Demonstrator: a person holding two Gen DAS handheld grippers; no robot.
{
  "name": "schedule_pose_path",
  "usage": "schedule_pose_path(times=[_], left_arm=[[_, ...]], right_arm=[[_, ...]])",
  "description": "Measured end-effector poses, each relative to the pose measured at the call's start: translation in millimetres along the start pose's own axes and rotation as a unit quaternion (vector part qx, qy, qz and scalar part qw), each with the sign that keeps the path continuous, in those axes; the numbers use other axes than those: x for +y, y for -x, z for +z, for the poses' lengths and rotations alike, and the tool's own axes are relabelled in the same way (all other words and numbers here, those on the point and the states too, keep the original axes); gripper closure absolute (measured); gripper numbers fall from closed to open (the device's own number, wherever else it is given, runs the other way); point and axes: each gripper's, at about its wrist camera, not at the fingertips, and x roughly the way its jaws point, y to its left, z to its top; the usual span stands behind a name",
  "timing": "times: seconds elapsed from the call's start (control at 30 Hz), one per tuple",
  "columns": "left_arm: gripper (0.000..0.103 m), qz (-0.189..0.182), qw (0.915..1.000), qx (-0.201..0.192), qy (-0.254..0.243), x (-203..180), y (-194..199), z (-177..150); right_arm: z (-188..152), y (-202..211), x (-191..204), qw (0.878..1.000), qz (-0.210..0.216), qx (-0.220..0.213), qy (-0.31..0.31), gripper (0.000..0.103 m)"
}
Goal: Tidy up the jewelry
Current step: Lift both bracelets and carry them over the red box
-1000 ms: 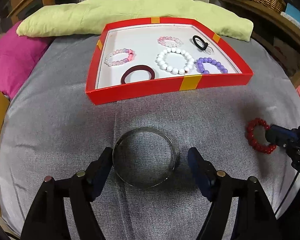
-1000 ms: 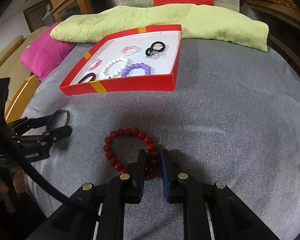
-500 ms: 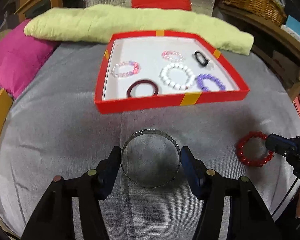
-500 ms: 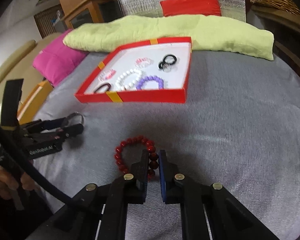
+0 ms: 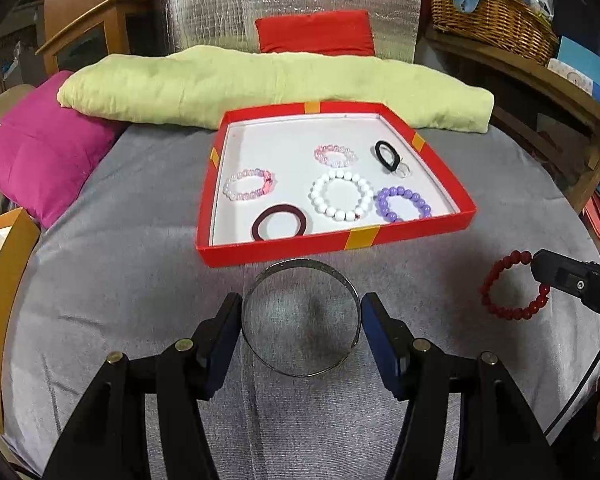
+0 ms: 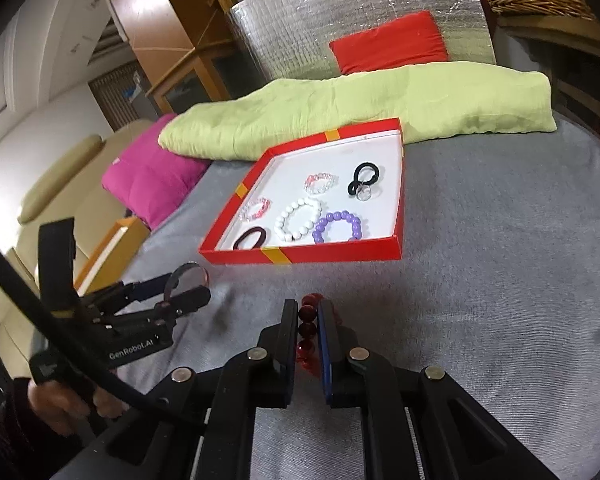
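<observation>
A red tray [image 5: 332, 246] [image 6: 340, 257] with a white floor sits on the grey cloth and holds several bracelets and hair ties. My left gripper [image 5: 302, 316] is shut on a silver bangle [image 5: 300, 270], its pads pressing both sides and holding it above the cloth; the bangle also shows in the right wrist view [image 6: 186, 276]. My right gripper [image 6: 309, 322] is shut on a red bead bracelet [image 6: 308, 320], lifted off the cloth; that bracelet also shows in the left wrist view [image 5: 500, 304], hanging from the right gripper [image 5: 548, 270].
A green cushion [image 5: 260, 84] lies behind the tray, a magenta pillow [image 5: 40, 144] at the left, a red pillow [image 5: 316, 32] at the back. A wicker basket [image 5: 496, 12] stands on a shelf at the right. A wooden chair edge [image 5: 0, 280] is at the left.
My left gripper has closed on the silver bangle and lifted it toward the tray. My right gripper has lifted the red bead bracelet off the cloth.
</observation>
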Motion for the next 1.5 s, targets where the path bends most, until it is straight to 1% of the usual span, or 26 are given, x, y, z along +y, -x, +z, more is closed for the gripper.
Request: schedule_pose_path(times=[0.13, 0.47, 0.73, 1.0, 1.07, 1.17, 1.37, 1.5], left_arm=[[0.041, -0.004, 0.9999, -0.008, 0.008, -1.7, 4.9, 3.4], [0.041, -0.015, 0.9997, -0.015, 0.014, -12.0, 10.0, 11.5], [0.041, -0.019, 0.9994, -0.019, 0.022, -11.4, 9.4, 17.8], [0.041, -0.011, 0.9993, -0.031, 0.017, -12.2, 12.0, 21.1], [0.041, -0.004, 0.9993, -0.037, 0.012, -12.8, 13.1, 22.5], [0.041, -0.003, 0.9989, -0.045, 0.01, -12.7, 15.2, 24.9], [0.041, -0.008, 0.9983, -0.057, 0.009, -13.2, 16.0, 32.9], [0.041, -0.02, 0.9977, -0.065, 0.007, -14.1, 12.9, 42.7]], right_arm=[[3.5, 7.3, 0.0, 1.0, 0.012, -0.018, -0.006, 0.092], [9.0, 15.6, 6.7, 0.999, 0.028, -0.04, -0.011, 0.092], [19.3, 15.6, 5.8, 0.998, 0.036, -0.053, -0.026, 0.092], [29.0, 14.2, 5.6, 0.996, 0.037, -0.069, -0.034, 0.092], [33.6, 13.2, 3.6, 0.996, 0.033, -0.074, -0.037, 0.092], [40.2, 10.3, -1.0, 0.995, 0.031, -0.079, -0.044, 0.092], [59.5, -1.6, -10.6, 0.994, 0.025, -0.084, -0.059, 0.092], [74.4, -12.9, -18.8, 0.993, 0.033, -0.081, -0.079, 0.092]])
